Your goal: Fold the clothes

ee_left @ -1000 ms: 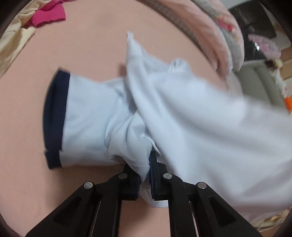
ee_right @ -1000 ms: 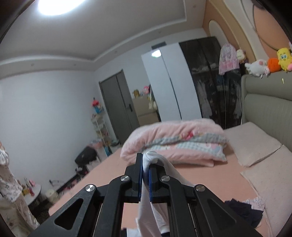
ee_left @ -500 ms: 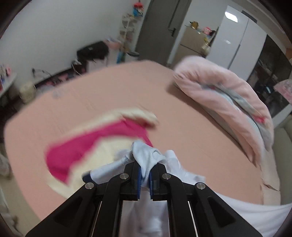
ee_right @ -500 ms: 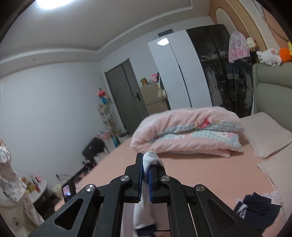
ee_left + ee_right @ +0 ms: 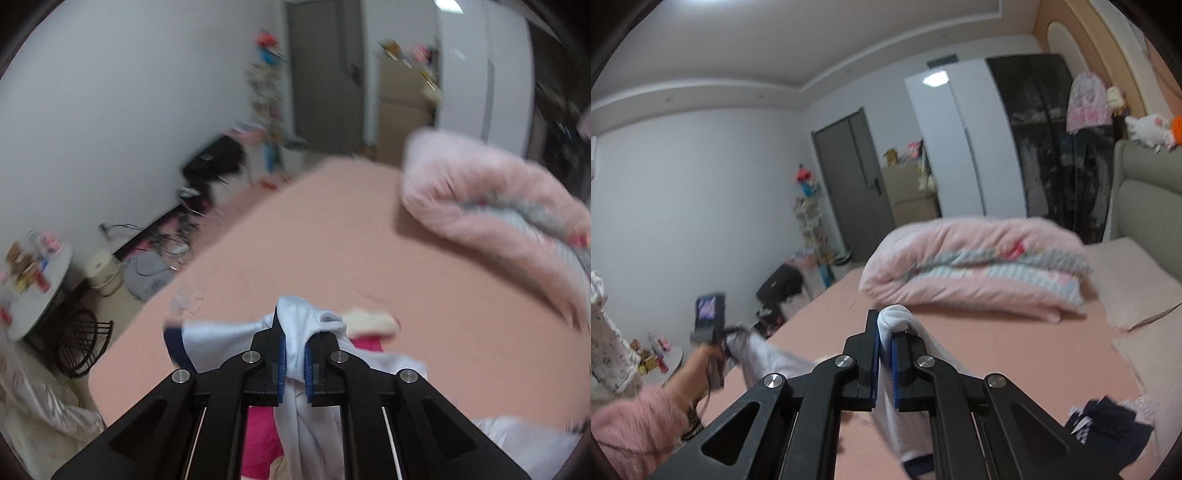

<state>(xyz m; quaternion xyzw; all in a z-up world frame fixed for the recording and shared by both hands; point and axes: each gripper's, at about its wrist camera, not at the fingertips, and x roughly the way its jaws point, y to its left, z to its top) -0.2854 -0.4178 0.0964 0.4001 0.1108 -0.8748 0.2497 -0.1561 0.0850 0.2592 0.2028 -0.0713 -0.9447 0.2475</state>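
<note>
A rolled pink quilt [image 5: 975,273] lies on the far side of the bed [image 5: 1015,354], whose sheet is salmon pink, with a grey padded headboard [image 5: 1145,195] at the right. Beyond it stand a grey door [image 5: 853,184] and a white wardrobe [image 5: 953,140]. On the floor at the left are a black suitcase [image 5: 779,282] and a round white table [image 5: 33,291].

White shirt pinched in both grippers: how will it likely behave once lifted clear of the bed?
Probably floppy: the white shirt hangs limp below the left gripper. Likely light: a small bunched pinch in the right gripper holds it. The navy-trimmed sleeve may swing.
</note>
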